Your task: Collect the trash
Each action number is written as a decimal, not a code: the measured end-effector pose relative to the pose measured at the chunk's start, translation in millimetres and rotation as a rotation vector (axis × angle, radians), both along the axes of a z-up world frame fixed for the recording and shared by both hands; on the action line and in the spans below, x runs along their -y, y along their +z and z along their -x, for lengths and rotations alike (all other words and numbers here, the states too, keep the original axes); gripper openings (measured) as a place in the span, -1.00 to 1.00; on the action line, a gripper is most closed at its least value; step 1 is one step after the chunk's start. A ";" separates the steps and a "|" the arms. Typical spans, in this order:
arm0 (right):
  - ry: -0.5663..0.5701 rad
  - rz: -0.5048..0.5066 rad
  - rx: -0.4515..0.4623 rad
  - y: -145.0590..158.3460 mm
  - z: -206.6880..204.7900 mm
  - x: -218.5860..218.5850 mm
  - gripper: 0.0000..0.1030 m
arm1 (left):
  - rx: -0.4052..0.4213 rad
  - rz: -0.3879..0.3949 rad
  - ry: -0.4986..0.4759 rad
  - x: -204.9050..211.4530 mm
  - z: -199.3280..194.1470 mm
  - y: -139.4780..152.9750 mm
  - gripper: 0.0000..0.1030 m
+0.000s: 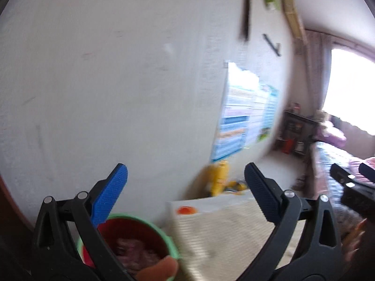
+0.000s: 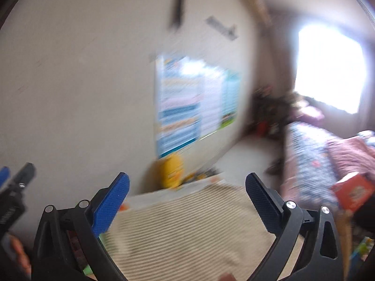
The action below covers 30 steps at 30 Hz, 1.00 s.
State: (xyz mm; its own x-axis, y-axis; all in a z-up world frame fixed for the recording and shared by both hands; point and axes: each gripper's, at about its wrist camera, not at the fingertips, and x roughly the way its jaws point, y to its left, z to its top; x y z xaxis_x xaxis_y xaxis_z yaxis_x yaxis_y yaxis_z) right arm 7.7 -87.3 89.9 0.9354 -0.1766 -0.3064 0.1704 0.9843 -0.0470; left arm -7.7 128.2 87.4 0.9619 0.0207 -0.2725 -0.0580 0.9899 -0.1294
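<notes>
**Grippers raised and empty above the bin**

Grippers both stand spread wide with nothing between their pads: the left gripper [image 1: 186, 192] frames only wall and mat, and the right gripper [image 2: 187, 195] likewise holds nothing. Both point across the room rather than down, and both views are smeared by motion.

Just under the left gripper's blue pad [image 1: 110, 194], at the bottom edge of the left wrist view, sits a red bin [image 1: 131, 241] with a green rim, and something crumpled and pinkish lies inside it; what it is cannot be told. A fingertip [image 1: 161, 269] shows at its near rim. Beside the bin a striped mat [image 2: 187, 229] spreads over the floor, with a yellow toy [image 2: 172, 171] by its far edge against the wall, below a poster [image 2: 187, 103]. A patterned bed [image 2: 311, 154] runs along the right.

By my reading, one piece has gone in and the next must be found. To do that well, slow the sweep so the view sharpens, tip the jaws down toward the mat, and keep them wide until a piece lies squarely between the pads.
</notes>
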 end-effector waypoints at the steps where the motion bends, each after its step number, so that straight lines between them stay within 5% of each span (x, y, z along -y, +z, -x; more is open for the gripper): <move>1: -0.038 -0.008 0.008 4.5 6.7 7.2 0.85 | -0.009 0.007 -0.021 5.8 0.5 4.8 0.90; 9: -0.068 -0.086 -0.008 30.2 32.0 40.8 0.85 | -0.042 -0.031 -0.009 28.5 8.9 25.4 0.90; 30: -0.074 -0.077 -0.010 34.4 44.2 19.6 0.85 | -0.103 -0.087 0.011 28.9 15.3 19.2 0.90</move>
State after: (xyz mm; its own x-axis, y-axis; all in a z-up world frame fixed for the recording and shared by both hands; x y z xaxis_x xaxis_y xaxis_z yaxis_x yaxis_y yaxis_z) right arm -36.5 -106.9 124.3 0.9177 -0.2203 -0.3307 0.2422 0.9699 0.0262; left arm -23.1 99.3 106.6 0.9287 0.0589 -0.3662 -0.0773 0.9964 -0.0356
